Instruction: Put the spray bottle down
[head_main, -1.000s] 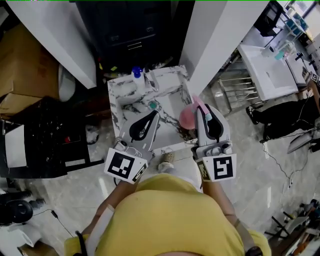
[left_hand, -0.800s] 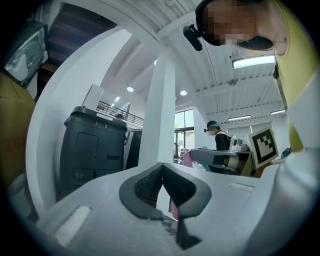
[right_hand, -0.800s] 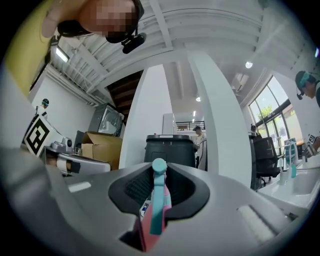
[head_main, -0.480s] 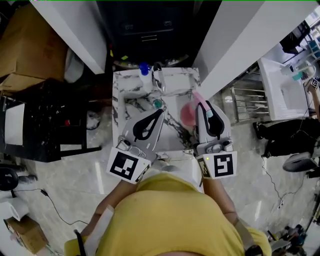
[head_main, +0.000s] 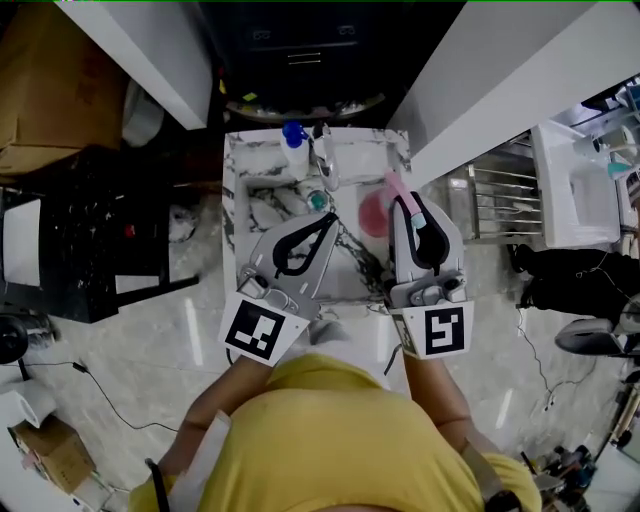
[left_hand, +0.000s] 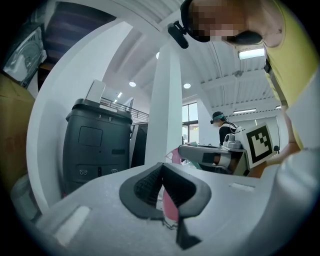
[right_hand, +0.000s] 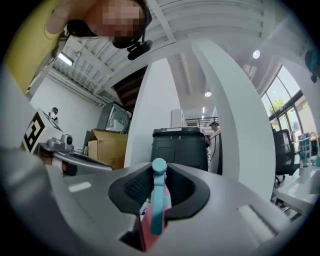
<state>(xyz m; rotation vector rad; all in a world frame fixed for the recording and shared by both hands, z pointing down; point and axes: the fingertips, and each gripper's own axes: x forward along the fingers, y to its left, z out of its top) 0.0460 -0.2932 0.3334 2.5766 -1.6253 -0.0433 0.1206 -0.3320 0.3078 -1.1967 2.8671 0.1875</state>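
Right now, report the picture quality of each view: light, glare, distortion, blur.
Head view: dim and underexposed, with pale reflections on the glossy floor, yet the pink spray bottle stays readable. Left gripper view: strong fisheye bending the white column, dark corners, a glaring ceiling lamp. Right gripper view: same fisheye; the bottle's teal sprayer head, between the jaws, is slightly soft.

The left gripper (left_hand: 162, 167) has grey jaws with dark ribbed pads, which meet at their tips. A pink plastic spray bottle (left_hand: 170, 207) shows through the slit between them. Beyond stand a dark grey cabinet (left_hand: 97, 145), a white square column (left_hand: 167, 110) and the right gripper (left_hand: 185, 151).
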